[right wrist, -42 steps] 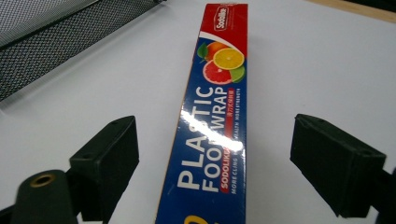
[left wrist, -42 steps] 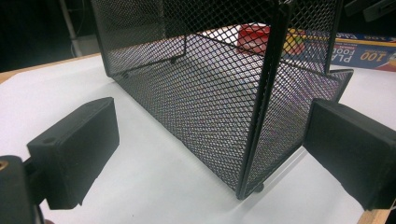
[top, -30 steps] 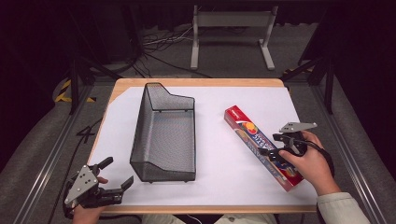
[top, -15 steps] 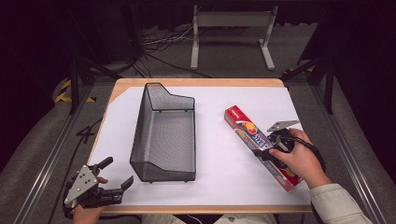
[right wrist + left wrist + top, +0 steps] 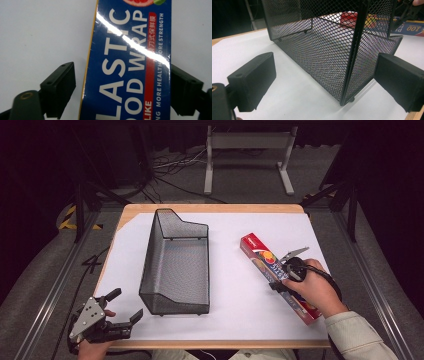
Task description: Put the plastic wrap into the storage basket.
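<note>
A long blue and red plastic wrap box [image 5: 257,249] lies slantwise on the white sheet at the right. My right gripper [image 5: 278,278] is lowered over its middle. In the right gripper view the box [image 5: 130,62] lies between the jaws, which have just been closing. The right pad [image 5: 185,95] is at the box's edge, while the left pad [image 5: 61,87] still stands apart from it. My left gripper [image 5: 125,304] rests open at the table's front left corner, its jaws facing the near end of the black mesh basket [image 5: 324,50].
The black mesh basket [image 5: 175,265] stands lengthwise left of centre on the white sheet [image 5: 235,305]. The wooden table edge [image 5: 210,208] shows at the back. Cables and a metal stand [image 5: 247,150] lie on the floor beyond.
My right hand has moved left and down along the box, and its jaws now straddle the box and stand narrower. The left gripper has stayed put.
</note>
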